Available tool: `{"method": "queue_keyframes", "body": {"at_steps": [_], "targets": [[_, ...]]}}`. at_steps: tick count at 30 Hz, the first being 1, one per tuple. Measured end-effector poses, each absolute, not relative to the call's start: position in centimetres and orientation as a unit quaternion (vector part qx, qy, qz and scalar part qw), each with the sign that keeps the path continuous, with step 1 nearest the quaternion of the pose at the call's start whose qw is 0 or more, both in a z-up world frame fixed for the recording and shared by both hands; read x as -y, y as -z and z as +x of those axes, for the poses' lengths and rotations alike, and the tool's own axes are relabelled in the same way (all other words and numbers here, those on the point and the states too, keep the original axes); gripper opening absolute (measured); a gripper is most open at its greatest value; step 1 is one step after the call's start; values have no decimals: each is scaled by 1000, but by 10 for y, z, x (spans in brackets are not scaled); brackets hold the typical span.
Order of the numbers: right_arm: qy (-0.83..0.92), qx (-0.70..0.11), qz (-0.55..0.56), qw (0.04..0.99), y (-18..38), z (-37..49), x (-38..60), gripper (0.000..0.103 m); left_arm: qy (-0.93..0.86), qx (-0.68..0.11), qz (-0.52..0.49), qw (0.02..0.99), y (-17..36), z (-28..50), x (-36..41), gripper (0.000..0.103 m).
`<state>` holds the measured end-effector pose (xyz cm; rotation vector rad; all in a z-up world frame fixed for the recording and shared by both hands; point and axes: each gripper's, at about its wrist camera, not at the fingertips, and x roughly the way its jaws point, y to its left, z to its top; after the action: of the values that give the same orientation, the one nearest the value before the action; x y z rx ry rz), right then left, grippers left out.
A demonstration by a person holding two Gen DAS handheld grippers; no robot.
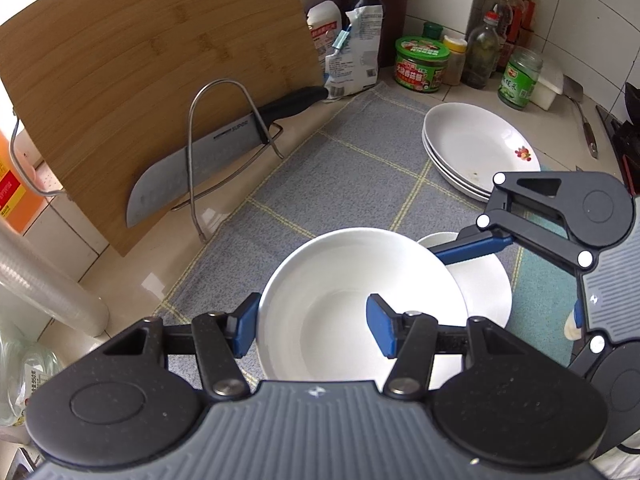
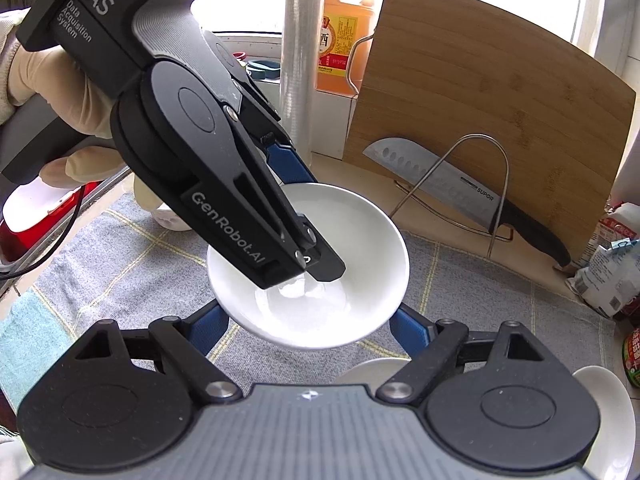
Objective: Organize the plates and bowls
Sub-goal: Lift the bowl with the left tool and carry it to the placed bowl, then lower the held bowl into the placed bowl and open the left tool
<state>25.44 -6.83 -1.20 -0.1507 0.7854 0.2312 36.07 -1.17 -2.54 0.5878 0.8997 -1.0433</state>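
Observation:
A white bowl (image 1: 340, 312) hangs above the grey checked cloth (image 1: 340, 168). My left gripper (image 1: 312, 328) is shut on its near wall, one blue pad outside and one inside. In the right wrist view the left gripper (image 2: 306, 276) reaches down from the upper left into that bowl (image 2: 360, 264). My right gripper (image 2: 308, 328) stands with its jaws apart under the bowl, its fingertips hidden. The left wrist view shows the right gripper (image 1: 508, 284) with one finger over a second white bowl (image 1: 484, 292) and cloth showing beside the other. This bowl (image 2: 372, 368) peeks out below.
A stack of white plates (image 1: 472, 144) sits at the cloth's far right, also seen as plates (image 2: 608, 412). A bamboo cutting board (image 1: 140, 60) and a knife (image 1: 192, 160) in a wire rack stand at the back left. Jars and bottles (image 1: 420, 64) line the wall. A gloved hand (image 2: 48, 80) holds the left gripper.

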Motion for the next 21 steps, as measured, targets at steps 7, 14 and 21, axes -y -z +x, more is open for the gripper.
{"method": "queue_keyframes", "body": {"at_steps": [7, 14, 21], "targets": [[-86, -382, -67, 918, 8, 235, 84, 90, 495, -396, 277, 722, 24, 345, 33, 55], [-52, -384, -58, 920, 7, 214, 103, 90, 519, -385, 287, 707, 26, 330, 60, 55], [-28, -392, -46, 918, 11, 198, 118, 90, 536, -384, 292, 693, 33, 321, 82, 55]]}}
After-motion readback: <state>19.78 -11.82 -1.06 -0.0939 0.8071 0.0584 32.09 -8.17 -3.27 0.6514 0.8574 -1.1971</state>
